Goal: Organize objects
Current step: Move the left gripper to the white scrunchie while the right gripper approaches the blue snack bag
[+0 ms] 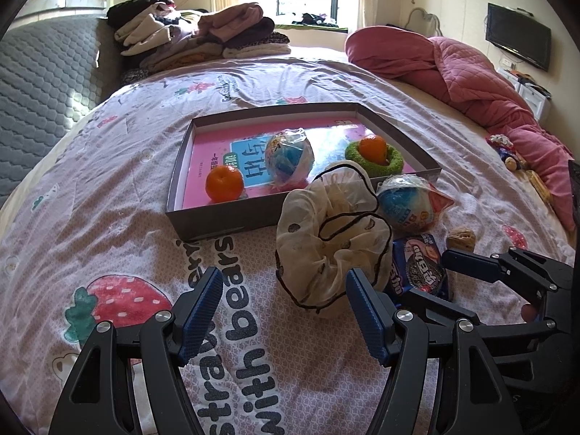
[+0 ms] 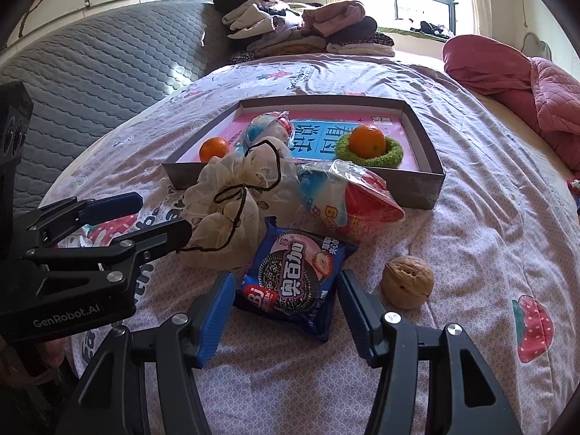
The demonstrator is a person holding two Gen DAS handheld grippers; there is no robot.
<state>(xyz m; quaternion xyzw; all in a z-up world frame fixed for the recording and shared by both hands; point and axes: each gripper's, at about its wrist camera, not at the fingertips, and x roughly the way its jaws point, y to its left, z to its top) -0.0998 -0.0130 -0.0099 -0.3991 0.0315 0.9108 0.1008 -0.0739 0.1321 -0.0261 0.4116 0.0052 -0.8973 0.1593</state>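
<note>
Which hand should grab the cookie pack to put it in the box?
Probably the right gripper. Its open jaws already sit on either side of the cookie pack. The left gripper is open too, but it points at the mesh bag instead. The box lies just ahead.

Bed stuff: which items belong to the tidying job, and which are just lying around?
Job: box, two oranges, green ring, wrapped toy balls, scrunchie, cookie packet, walnut.
Lying about: clothes pile, pink quilt, TV.
</note>
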